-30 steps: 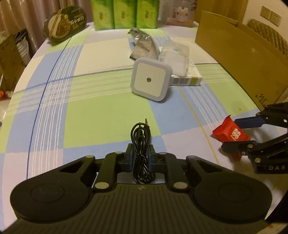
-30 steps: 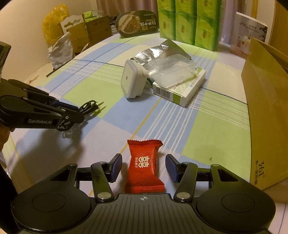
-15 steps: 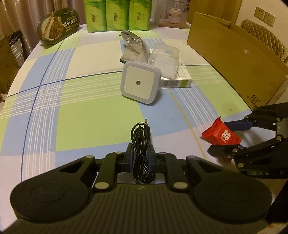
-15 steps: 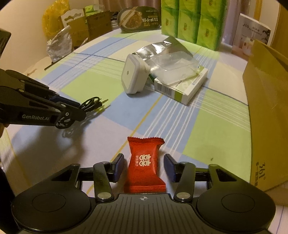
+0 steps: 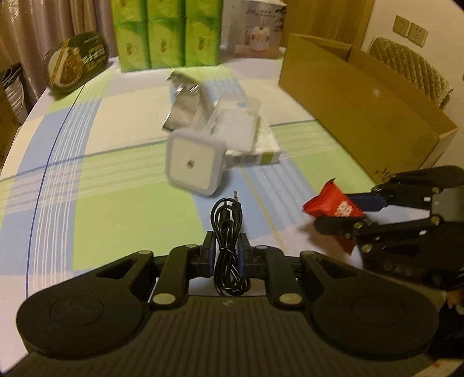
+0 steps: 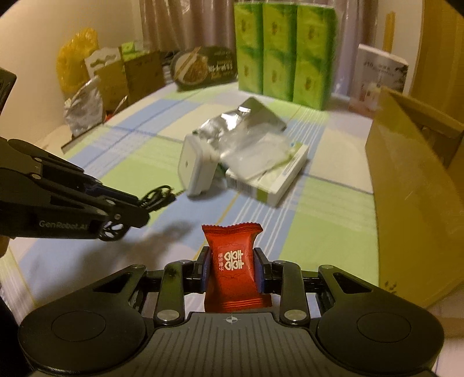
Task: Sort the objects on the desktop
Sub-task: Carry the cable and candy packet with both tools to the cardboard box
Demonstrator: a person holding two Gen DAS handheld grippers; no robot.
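Glossy red candy wrapper [image 6: 234, 269], coiled black cable [image 5: 228, 232], checked tablecloth [image 5: 116, 185]

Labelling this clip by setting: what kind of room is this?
Probably a home dining room: a checked tablecloth, stacked green tissue packs, curtains and a padded chair.

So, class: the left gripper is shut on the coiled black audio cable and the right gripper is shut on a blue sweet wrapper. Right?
Not quite. The right gripper is shut on a red sweet wrapper, as the right wrist view shows. The left gripper does hold the coiled black audio cable.
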